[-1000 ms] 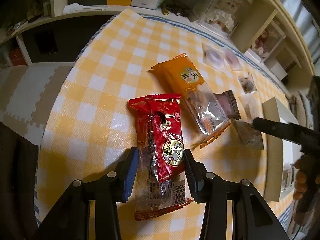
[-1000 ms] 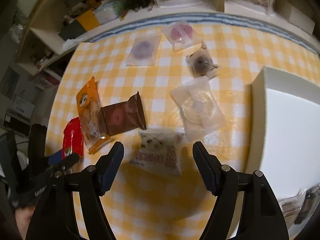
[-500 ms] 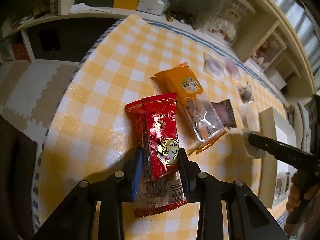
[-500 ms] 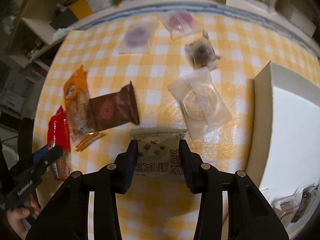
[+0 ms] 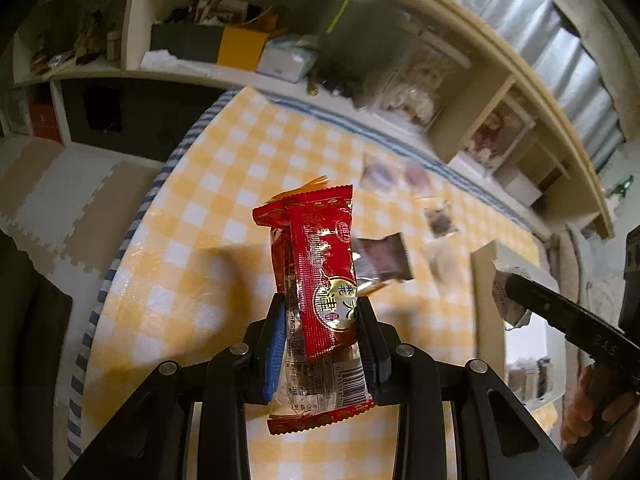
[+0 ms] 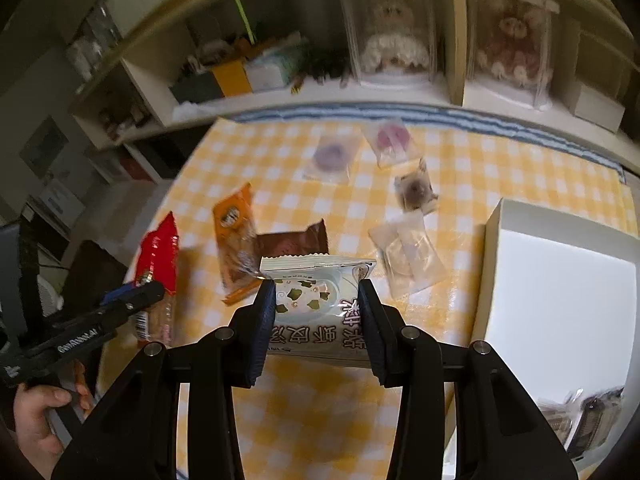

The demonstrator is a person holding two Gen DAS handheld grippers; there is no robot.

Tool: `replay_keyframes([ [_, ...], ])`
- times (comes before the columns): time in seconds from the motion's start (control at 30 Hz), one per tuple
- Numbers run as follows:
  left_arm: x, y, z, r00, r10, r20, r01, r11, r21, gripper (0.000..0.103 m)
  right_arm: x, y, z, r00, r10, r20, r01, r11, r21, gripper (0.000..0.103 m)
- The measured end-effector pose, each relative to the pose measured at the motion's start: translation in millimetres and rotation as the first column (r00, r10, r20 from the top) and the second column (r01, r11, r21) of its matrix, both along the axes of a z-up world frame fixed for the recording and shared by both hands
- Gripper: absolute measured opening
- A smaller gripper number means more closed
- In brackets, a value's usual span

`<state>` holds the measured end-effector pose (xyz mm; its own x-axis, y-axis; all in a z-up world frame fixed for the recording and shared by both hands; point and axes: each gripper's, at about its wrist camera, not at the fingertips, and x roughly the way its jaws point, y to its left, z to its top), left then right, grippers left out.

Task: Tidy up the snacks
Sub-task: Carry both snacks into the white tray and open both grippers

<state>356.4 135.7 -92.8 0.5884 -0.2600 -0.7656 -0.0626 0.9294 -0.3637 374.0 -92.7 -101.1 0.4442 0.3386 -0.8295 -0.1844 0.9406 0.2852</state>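
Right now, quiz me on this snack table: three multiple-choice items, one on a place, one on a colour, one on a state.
1. Where does the white box stand relative to the loose snacks, in the right wrist view?
A. right of them
B. left of them
C. on the shelf

2. What colour is the packet in the left gripper?
A. green
B. red
C. blue

3. How is the white packet held?
A. lying free on the cloth
B. inside the box
C. clamped in the right gripper

Answers: 1 A, the box fills the right side of the checked tablecloth. 2 B, the red packet sits between its fingers. 3 C, both fingers press its sides.
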Motion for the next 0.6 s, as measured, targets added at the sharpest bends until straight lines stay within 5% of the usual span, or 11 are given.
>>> replay_keyframes([
  [0.6, -46, -57, 69, 0.975, -0.142, 0.169, 0.134, 0.989, 0.057, 0.032, -58, -71, 65, 0.975, -0.094, 0.2, 0.093, 0.996, 0.011, 0.041],
])
